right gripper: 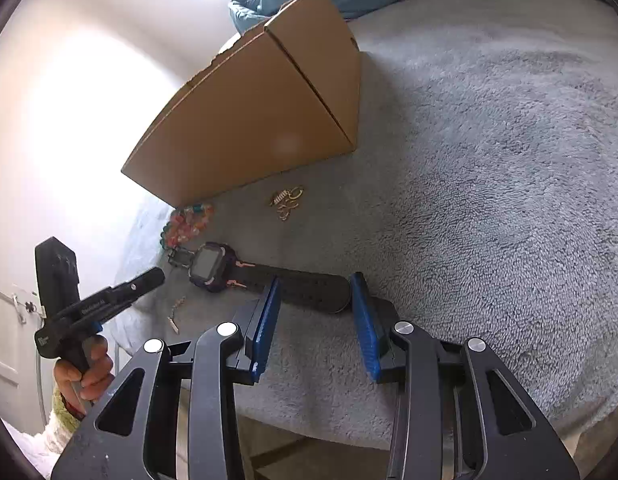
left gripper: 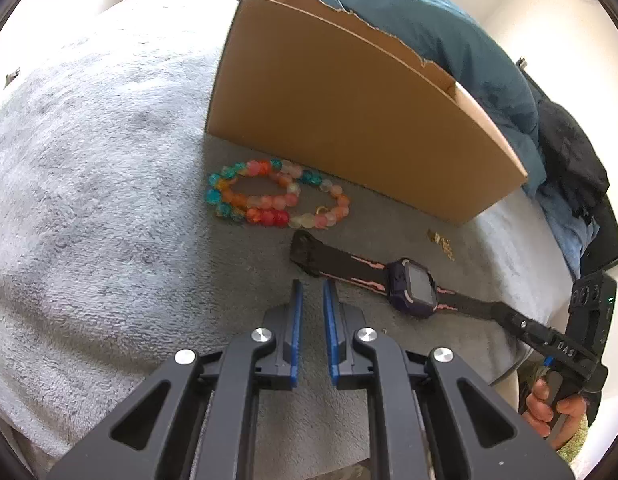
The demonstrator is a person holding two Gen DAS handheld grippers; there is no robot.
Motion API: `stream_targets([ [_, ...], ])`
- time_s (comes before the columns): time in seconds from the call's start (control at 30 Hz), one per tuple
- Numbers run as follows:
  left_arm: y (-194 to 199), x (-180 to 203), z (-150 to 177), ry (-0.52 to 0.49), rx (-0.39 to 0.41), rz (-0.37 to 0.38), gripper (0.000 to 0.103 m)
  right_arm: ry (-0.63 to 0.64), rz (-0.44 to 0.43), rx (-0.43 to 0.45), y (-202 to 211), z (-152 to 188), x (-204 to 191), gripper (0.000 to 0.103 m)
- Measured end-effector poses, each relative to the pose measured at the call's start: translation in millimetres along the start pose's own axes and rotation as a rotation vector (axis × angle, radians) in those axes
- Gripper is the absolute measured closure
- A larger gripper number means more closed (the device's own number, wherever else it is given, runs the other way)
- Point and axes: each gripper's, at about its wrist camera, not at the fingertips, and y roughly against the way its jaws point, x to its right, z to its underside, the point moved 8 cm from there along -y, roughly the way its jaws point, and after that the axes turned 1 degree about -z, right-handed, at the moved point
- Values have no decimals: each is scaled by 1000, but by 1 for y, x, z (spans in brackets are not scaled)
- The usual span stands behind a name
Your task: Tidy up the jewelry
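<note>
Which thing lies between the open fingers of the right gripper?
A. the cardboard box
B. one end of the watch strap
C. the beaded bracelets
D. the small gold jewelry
B: in the right wrist view the black end of the watch strap lies between the blue fingers of the right gripper; the pads are not seen pressing on it.

Grey fleece blanket, white walls
</note>
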Motion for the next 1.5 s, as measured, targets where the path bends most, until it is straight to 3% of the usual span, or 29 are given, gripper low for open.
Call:
stream_targets([
  [0.17, -7, -4, -14, 32, 3, -1, 88, -4, 9, 4, -3, 1, 2, 67],
  [0.33, -23, -1, -29, -29, -7, -33, 78, -18, 4, 3, -5, 1, 3, 70],
  [0.57, -39, 10, -33, -146, 10, -143, 79, 7, 32, 20, -7, 3, 3, 71],
  [0.7, -40, 22, -29, -248, 48, -231, 84, 27, 52, 50, -4, 3, -1, 74],
  [0.8, -42, 31, -26, -315, 66, -296, 85, 1, 3, 95, 8, -1, -3, 78],
  [1.0, -40, 26, -25, -288, 68, -296, 89, -105, -57, 114, 8, -6, 4, 78],
  [1.07, -37, 22, -25, -271, 71, -291, 91, -126, -62, 127, 6, -8, 4, 84],
  [1.1, -35, 21, -24, -263, 73, -291, 92, -114, -41, 128, 6, -9, 3, 96],
  [1.13, -34, 21, -24, -258, 76, -290, 94, -98, -16, 126, 5, -9, 3, 100],
  [1.3, -22, 23, -23, -268, 111, -285, 97, 17, 70, 178, 16, -15, -15, 102],
  [1.5, 11, 38, -22, -284, 193, -241, 103, 273, 166, 276, 52, -28, -62, 102],
])
